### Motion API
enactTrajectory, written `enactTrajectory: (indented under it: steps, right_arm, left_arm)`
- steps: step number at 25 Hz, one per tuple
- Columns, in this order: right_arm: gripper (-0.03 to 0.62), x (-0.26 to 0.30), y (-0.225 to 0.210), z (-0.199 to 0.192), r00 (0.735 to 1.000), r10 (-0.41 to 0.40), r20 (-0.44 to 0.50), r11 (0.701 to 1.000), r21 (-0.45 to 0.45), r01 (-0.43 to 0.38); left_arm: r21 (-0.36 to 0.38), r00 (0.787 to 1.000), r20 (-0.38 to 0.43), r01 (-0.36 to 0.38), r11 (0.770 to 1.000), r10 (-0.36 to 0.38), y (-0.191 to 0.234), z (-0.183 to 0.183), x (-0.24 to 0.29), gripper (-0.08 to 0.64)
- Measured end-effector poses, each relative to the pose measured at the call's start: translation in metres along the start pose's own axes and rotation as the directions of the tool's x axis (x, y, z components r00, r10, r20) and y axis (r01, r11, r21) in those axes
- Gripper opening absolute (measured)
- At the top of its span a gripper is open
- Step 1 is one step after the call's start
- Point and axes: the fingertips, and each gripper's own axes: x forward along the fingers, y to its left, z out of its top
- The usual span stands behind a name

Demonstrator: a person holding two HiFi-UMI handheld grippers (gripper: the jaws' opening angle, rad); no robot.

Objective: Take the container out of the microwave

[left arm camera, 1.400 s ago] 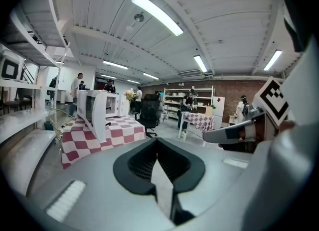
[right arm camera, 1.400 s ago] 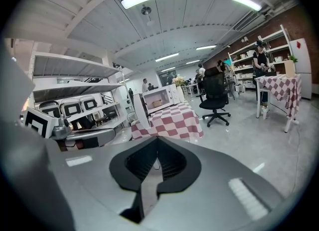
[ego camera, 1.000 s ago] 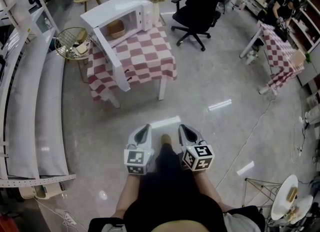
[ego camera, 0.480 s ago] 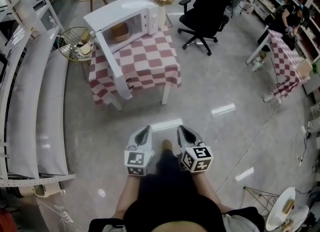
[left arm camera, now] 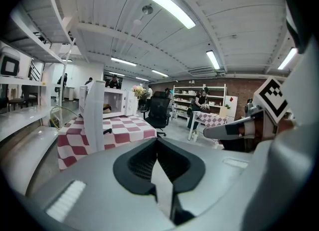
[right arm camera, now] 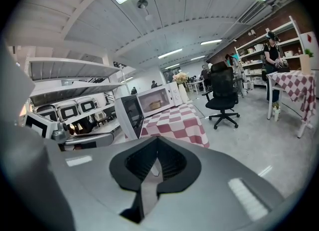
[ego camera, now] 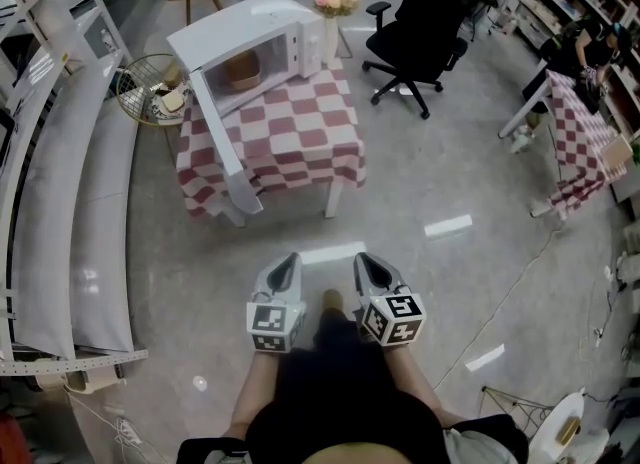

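Your left gripper [ego camera: 288,264] has its jaws pressed together with nothing between them, and your right gripper [ego camera: 364,264] matches it: jaws closed and empty. You hold both low in front of your body, side by side with a gap between them, over the glossy grey floor [ego camera: 420,202]. They touch nothing and are well apart from the table [ego camera: 295,142]. Each gripper is a smooth grey moulded shell with dark ribbed pads [left arm camera: 142,164] inside the jaws, and each carries a cube with black-and-white square markers at its back end. The container [ego camera: 241,69] sits inside the cavity of the microwave [ego camera: 235,24]; it looks round and tan-brown, but its material is too small to tell. The microwave is a white box at the far left corner of the table. Its door [ego camera: 222,142] is swung wide open and reaches out past the table's left side. A red-and-white checked cloth hangs in soft folds over the table's edges, above white legs. Just beside the microwave stands a pale vase of pink flowers [ego camera: 336,0]. A black swivel office chair [ego camera: 420,27] on a star base stands behind the table to the right. A round wire basket [ego camera: 143,90] stands at the table's left.
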Motion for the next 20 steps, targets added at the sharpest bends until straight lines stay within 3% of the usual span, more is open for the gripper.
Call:
enactTrajectory:
  steps: [20]
  right_arm:
    - [0.001,0.070,-0.039,0.046,0.995,0.099,-0.022,0.995,-0.017,-0.100]
  left_arm:
    - [-0.020,0.995,0.018,-0.101,0.995,0.101,0.026,0.026,0.071,0.008]
